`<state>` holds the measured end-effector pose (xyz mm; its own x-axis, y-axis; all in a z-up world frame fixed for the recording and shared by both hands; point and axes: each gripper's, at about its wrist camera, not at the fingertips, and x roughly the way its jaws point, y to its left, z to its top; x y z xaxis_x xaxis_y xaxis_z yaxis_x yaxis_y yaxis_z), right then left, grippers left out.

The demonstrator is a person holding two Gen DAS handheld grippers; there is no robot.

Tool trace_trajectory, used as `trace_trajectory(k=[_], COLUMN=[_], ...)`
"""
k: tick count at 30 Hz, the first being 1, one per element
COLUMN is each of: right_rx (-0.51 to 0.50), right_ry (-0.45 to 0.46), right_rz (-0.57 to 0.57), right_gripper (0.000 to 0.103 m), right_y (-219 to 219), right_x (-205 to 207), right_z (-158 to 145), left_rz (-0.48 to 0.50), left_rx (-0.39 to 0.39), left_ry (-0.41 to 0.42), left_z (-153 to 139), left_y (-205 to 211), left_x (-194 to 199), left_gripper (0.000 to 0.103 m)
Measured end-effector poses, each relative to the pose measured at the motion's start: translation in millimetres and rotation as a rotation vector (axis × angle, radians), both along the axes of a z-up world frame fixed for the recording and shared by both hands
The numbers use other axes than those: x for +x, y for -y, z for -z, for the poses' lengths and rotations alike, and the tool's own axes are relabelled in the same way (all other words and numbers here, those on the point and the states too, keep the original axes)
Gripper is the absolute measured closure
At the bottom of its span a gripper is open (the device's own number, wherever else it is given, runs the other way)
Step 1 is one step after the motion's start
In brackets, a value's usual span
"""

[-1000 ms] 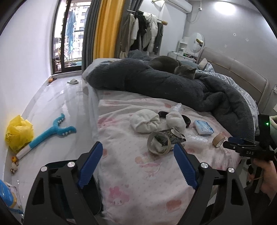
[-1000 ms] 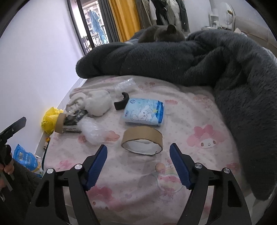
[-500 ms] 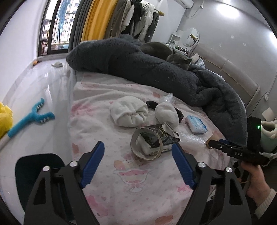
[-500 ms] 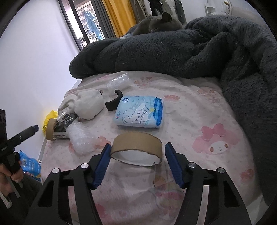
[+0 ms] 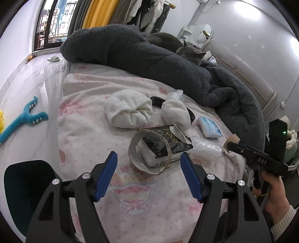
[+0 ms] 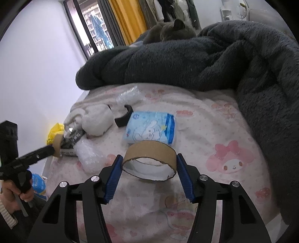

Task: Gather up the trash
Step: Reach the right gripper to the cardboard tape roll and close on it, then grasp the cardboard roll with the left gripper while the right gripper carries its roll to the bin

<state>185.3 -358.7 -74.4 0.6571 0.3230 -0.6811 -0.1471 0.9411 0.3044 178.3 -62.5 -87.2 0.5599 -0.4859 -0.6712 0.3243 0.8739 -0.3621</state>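
Glossy white floor (image 5: 28, 78) beside a bed (image 5: 82, 115) under pink-printed sheet. Grey fleece blanket (image 5: 149, 56) heaped behind. Window (image 5: 50, 24) with yellow curtain (image 5: 95, 13) beyond.

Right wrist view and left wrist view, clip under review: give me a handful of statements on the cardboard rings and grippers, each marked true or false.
1. The right gripper brackets an empty cardboard tape ring. True.
2. A blue tissue pack lies just beyond that ring. True.
3. The left gripper is clamped on the white towel bundle. False: it is open, short of a cardboard ring stuffed with a black packet.
4. A dog lies on the dark blanket. False: a grey cat.
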Motion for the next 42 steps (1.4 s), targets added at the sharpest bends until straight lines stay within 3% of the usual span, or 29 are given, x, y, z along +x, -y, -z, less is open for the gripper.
trace_trajectory(k=[10, 19, 26, 34, 42], right_rx=[0.026, 0.043, 0.046, 0.052, 0.069], right_ry=[0.067, 0.120, 0.139, 0.142, 0.154], right_rz=[-0.043, -0.083, -0.151, -0.236, -0.313], right_gripper=[0.044, 0.044, 0.044, 0.044, 0.044], right_y=[-21.2, -51.5, -92.4, -143.6, -192.1], right_x=[1.3, 4.3, 11.8, 17.6, 20.8], right_z=[-22.6, -41.6, -52.7, -58.8, -66.9], left_rz=[0.017, 0.022, -0.063, -0.170, -0.237], left_rx=[-0.028, -0.005, 0.076, 0.191, 0.249], left_ry=[-0.030, 0.048, 0.114, 0.062, -0.021], left_z=[3.8, -16.2, -28.9, -14.3, 9.4], left_y=[1.2, -5.9, -31.3, -71.8, -113.4], left_x=[5.3, -3.5, -10.3, -9.5, -16.2], left_gripper=[0.052, 0.053, 0.053, 0.052, 0.052])
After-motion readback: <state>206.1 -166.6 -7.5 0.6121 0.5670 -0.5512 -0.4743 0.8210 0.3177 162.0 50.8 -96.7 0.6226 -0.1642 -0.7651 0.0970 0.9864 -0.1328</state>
